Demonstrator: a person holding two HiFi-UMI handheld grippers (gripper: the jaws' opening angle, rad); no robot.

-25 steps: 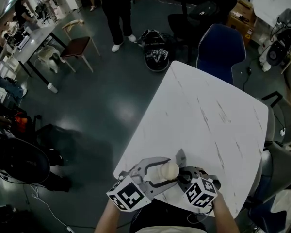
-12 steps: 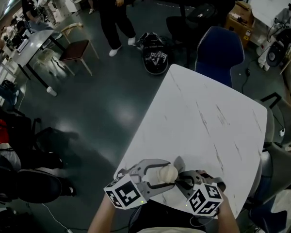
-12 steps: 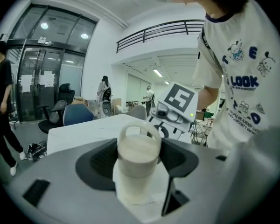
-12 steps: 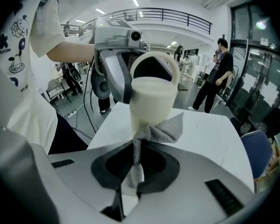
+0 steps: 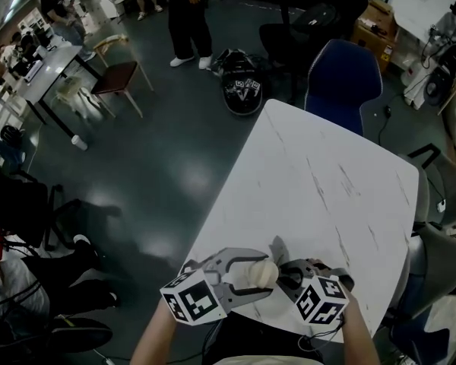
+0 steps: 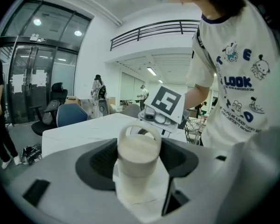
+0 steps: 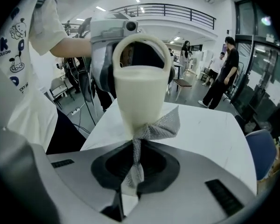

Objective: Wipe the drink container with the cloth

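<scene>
The cream drink container (image 5: pixel 261 272) hangs over the near edge of the white table (image 5: pixel 327 181), and my left gripper (image 5: pixel 242 271) is shut on its body. In the left gripper view the container (image 6: pixel 139 155) lies between the jaws, lid and loop handle pointing away. My right gripper (image 5: pixel 290 277) is shut on a grey mesh cloth (image 5: pixel 277 249). In the right gripper view the cloth (image 7: pixel 153 127) trails from the jaws up against the lower side of the container (image 7: pixel 139 94). The right gripper's marker cube (image 6: pixel 164 104) sits just behind the container.
A blue chair (image 5: pixel 346 71) stands at the table's far end and a grey chair (image 5: pixel 441 261) at its right. A dark bag (image 5: pixel 243 82) lies on the floor past the far corner. People stand further back near a wooden chair (image 5: pixel 118 74).
Both grippers have stayed at the table's near edge, shifting only slightly, with the cloth still against the container. People in the background have walked on.
</scene>
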